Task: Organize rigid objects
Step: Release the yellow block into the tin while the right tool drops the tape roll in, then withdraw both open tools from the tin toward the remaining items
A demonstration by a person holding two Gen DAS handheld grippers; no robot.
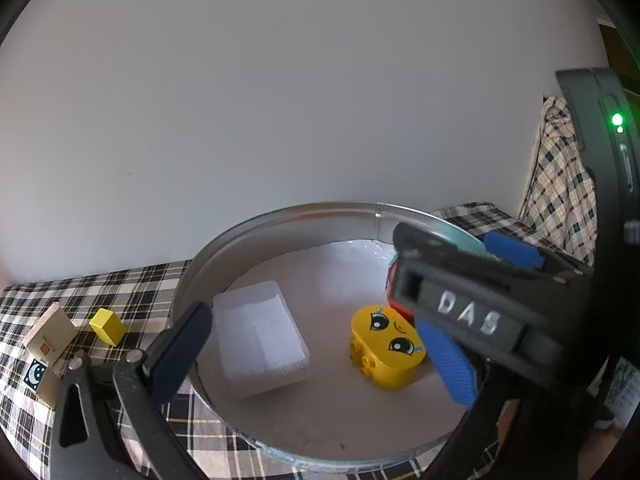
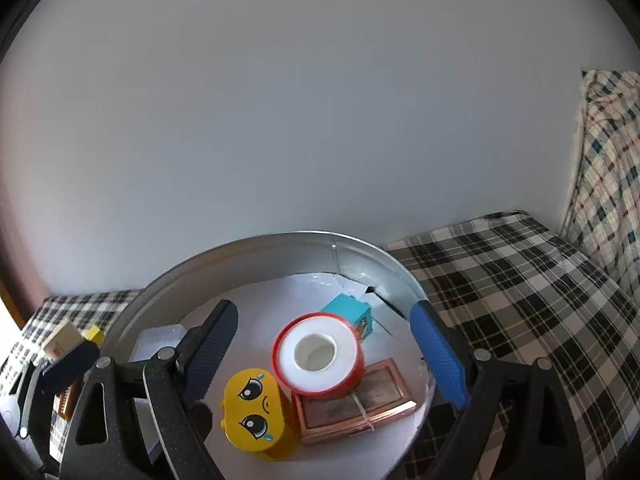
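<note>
A round metal tray [image 1: 280, 216] [image 2: 280, 240] with a white lining stands on the plaid cloth. In it lie a clear plastic box [image 1: 260, 340], a yellow brick with a cartoon face [image 1: 386, 346] [image 2: 256, 408], a red-rimmed white tape roll [image 2: 318, 354], a teal block [image 2: 352, 314] and a copper-framed palette [image 2: 356, 404]. My left gripper [image 1: 312, 314] hangs open over the tray's near left side, with nothing between its pads. Its bright blue pad is partly hidden behind a black part marked DAS [image 1: 464, 316]. My right gripper [image 2: 322, 307] stands open above the tape roll, touching nothing.
Left of the tray on the plaid cloth [image 1: 132, 292] lie a small yellow cube [image 1: 107, 326], a beige box [image 1: 50, 334] and a card with a moon picture [image 1: 38, 372]. A pale wall rises right behind the tray. More plaid fabric [image 2: 608, 168] hangs at the far right.
</note>
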